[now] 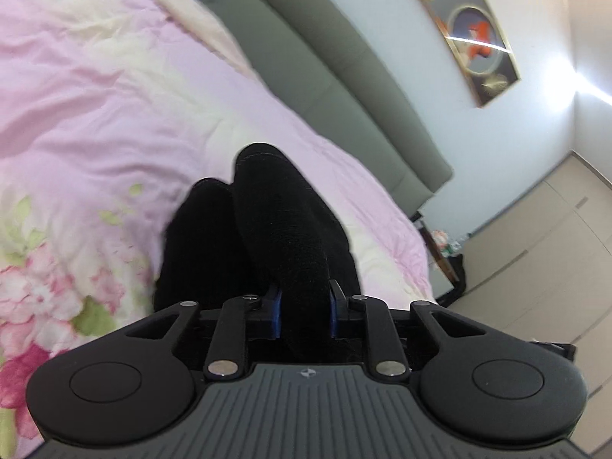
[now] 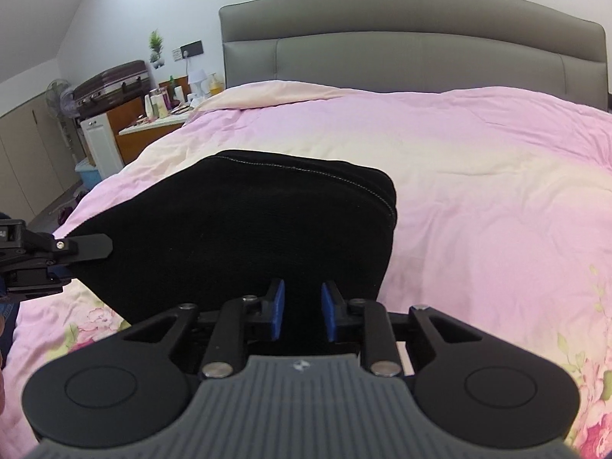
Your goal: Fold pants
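Pants (image 2: 237, 229), black and already doubled, are lifted over the pink floral duvet (image 2: 478, 176) on the bed. My left claw (image 1: 304, 302) pinches a bunched roll of the fabric that runs straight ahead of it. My right claw (image 2: 302, 306) has the cloth between its 2 blue pads (image 2: 278, 306), seemingly nipped, with the stitched hem at the far edge ahead. I judge a fold is mid-carry. Next I should move both claws together, lay the held edge flat on the duvet, then let go.
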